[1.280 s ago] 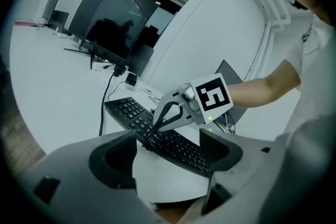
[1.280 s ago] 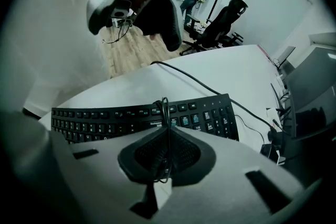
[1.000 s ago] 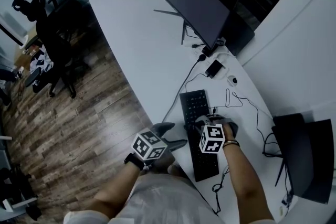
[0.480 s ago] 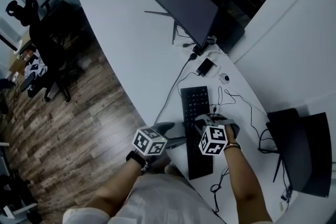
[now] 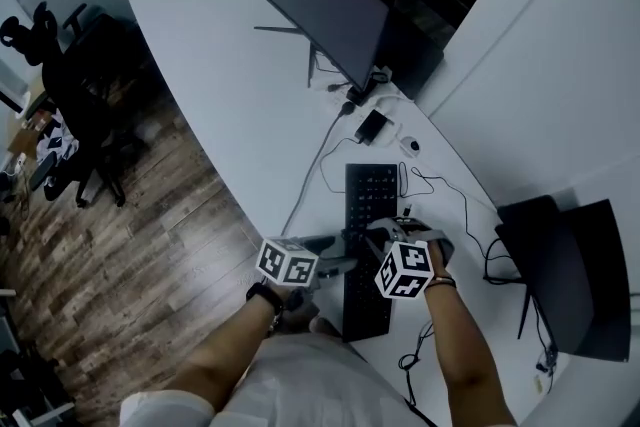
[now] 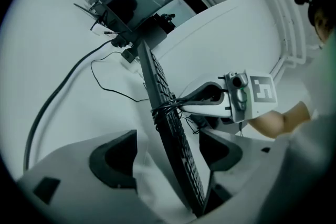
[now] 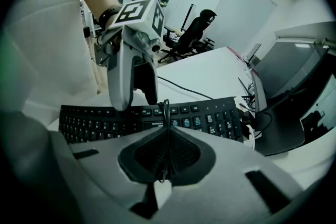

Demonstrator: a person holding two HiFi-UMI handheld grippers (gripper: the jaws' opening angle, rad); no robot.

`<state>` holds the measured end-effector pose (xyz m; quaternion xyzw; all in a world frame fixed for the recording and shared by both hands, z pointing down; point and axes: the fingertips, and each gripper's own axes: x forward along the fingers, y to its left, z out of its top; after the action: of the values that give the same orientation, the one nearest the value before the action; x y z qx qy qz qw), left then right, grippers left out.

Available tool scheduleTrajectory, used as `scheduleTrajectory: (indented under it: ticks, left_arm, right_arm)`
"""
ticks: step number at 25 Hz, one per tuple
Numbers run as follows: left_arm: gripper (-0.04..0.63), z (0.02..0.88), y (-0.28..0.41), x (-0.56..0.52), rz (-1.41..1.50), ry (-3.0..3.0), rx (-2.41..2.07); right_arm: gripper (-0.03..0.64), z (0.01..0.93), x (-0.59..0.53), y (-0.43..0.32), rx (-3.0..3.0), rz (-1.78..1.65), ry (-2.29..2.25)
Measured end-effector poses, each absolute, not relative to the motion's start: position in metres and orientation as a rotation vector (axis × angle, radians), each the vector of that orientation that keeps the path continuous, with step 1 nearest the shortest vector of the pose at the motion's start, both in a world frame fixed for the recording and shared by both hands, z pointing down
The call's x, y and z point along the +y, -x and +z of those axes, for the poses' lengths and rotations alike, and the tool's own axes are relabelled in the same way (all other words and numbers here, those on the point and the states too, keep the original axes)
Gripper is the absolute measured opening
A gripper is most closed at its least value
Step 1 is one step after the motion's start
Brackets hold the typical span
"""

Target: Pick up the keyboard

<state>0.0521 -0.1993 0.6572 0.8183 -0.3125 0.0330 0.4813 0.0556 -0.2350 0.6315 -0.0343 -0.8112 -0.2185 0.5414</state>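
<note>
To the right of your right gripper (image 7: 166, 136), past the end of the keyboard (image 7: 210, 120), a big dark monitor (image 7: 294, 86) stands on the white desk (image 5: 240, 85). A small black adapter (image 5: 372, 127) and a mouse (image 5: 410, 147) lie between the monitor and the keyboard. Behind that gripper is a second dark screen (image 5: 570, 285), with thin wires trailing loose on the desk near it. Far ahead, beyond your left gripper (image 6: 167, 156), an office chair (image 5: 80, 85) sits well apart on the wooden floor (image 5: 150, 245).

Two things crowd your left jaws. A cable (image 6: 164, 107) is bunched round the keyboard just beside them, and the right gripper's fingers reach in to that same spot from the opposite side.

Your left jaws stand wide. The keyboard passes edge-on between them, key face toward one pad and underside toward the other, with a gap showing on both sides. Your right jaws are closed together and pinch a thin loop of that cable, and the keyboard lies crosswise just beyond their tips. I can't tell whether the whole keyboard is off the desk.

Your left forearm comes up from the bottom of the head view. Its gripper is close to level and aimed across at the keyboard's long edge. Your right forearm runs alongside it, and its gripper is pitched steeply down over the keys.
</note>
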Motion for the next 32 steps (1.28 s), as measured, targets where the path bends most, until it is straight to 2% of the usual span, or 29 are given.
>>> scheduleTrajectory:
  ticks: [19, 20, 23, 25, 32]
  left_arm:
    - [0.341, 0.669, -0.13, -0.203, 0.082, -1.965, -0.518]
    - [0.327, 0.669, -0.132, -0.204, 0.077, -1.964, -0.516]
    - [0.203, 0.668, -0.133, -0.207, 0.061, -1.952, -0.535]
    - [0.151, 0.669, -0.132, -0.208, 0.052, -1.939, -0.548]
    - [0.104, 0.668, -0.134, -0.207, 0.043, -1.934, -0.54]
  right_arm:
    - [0.012, 0.62, -0.231, -0.06, -1.974, -0.494, 0.043]
    - [0.012, 0.62, -0.231, -0.059, -1.977, -0.494, 0.043]
    - [0.012, 0.618, -0.229, -0.059, -1.984, -0.494, 0.038]
    - [0.012, 0.617, -0.229, -0.059, -1.983, -0.496, 0.035]
    - [0.012, 0.617, -0.229, -0.062, -1.982, -0.49, 0.026]
